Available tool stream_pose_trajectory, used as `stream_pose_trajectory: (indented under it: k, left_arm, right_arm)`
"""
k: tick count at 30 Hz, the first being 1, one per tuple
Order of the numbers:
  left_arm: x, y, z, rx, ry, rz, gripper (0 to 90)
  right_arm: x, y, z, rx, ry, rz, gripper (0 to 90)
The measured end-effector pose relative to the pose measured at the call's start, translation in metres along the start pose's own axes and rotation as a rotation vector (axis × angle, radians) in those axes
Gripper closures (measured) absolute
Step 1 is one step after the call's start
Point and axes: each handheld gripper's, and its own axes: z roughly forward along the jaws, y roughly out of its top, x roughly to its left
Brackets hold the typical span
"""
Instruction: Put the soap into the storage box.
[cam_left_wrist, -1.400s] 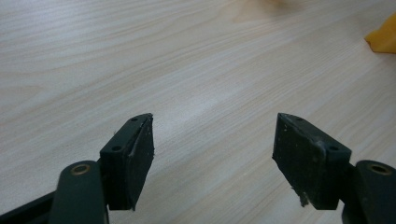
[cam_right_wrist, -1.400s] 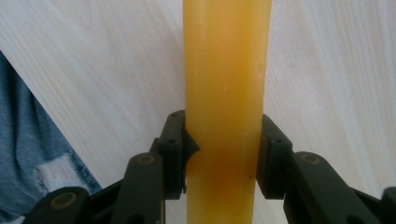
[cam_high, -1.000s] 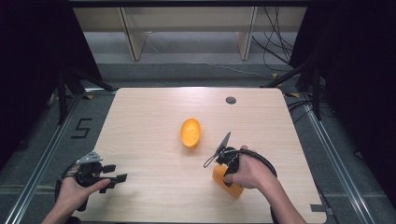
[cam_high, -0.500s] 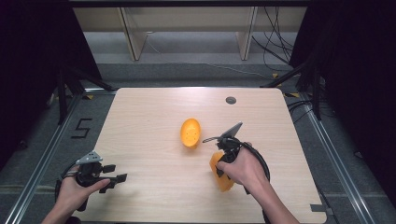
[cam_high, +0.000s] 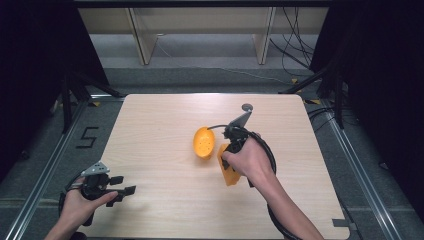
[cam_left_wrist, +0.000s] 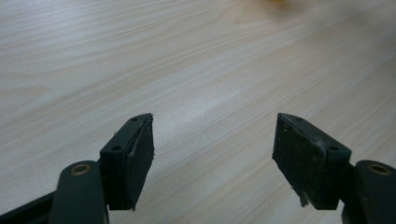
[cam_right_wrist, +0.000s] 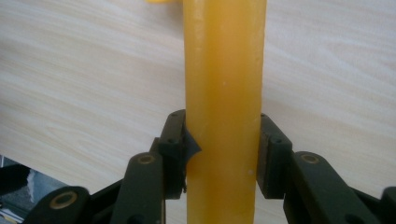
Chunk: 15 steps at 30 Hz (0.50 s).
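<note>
Pale wood makes up the worktop (cam_high: 160, 125), the biggest thing here, with a small dark round disc (cam_high: 247, 107) lying near its far edge. At its middle lies an orange oval dish (cam_high: 203, 142), hollow side up and dotted with small holes.

Just to the right of that dish is the orange block (cam_high: 228, 171), a long flat-sided bar, tilted and held at its upper end by the right tongs (cam_high: 231, 150). In the right gripper view the block (cam_right_wrist: 224, 93) runs straight up between the two black jaws, and both pads press against its sides, so the right tongs (cam_right_wrist: 224, 144) are closed on it. The dish and the block look close but apart.

At the near left corner of the worktop sit the left tongs (cam_high: 122, 192), well apart from both orange things. In the left gripper view their jaws stand wide, with bare wood between the left tongs (cam_left_wrist: 212, 154).
</note>
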Motion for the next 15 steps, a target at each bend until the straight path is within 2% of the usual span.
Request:
stream_pose_trajectory:
  k: [1, 2, 7, 8, 11, 12, 13, 14, 15]
  left_arm:
    - [0.0, 0.0, 0.0, 0.001, -0.001, 0.0, 28.4]
    - [0.0, 0.0, 0.0, 0.001, -0.001, 0.001, 28.5]
    - [0.0, 0.0, 0.0, 0.004, -0.007, 0.004, 28.5]
    - [0.0, 0.0, 0.0, 0.003, -0.007, 0.004, 28.5]
    - [0.0, 0.0, 0.0, 0.001, -0.003, 0.001, 28.5]
    - [0.0, 0.0, 0.0, 0.0, -0.003, 0.0, 28.5]
    - [0.0, 0.0, 0.0, 0.0, -0.003, 0.0, 28.5]
    - [0.0, 0.0, 0.0, 0.0, -0.005, 0.003, 28.5]
    - [-0.001, 0.0, 0.001, -0.01, -0.011, -0.011, 28.5]
  right_arm:
    - [0.0, 0.0, 0.0, 0.0, 0.0, 0.0, 62.0]
    - [0.005, 0.007, -0.003, 0.003, 0.008, 0.02, 62.0]
    - [0.012, 0.022, -0.004, -0.011, 0.001, 0.02, 62.0]
    - [0.013, 0.025, -0.005, -0.008, 0.001, 0.007, 62.0]
    - [0.018, 0.035, -0.005, -0.008, 0.002, 0.023, 62.0]
    - [0.018, 0.038, -0.005, -0.012, 0.0, 0.017, 62.0]
    - [0.018, 0.041, -0.006, -0.014, -0.005, -0.017, 62.0]
    - [0.021, 0.047, -0.007, -0.021, -0.007, -0.006, 62.0]
    - [0.021, 0.047, -0.007, -0.021, -0.007, -0.006, 62.0]
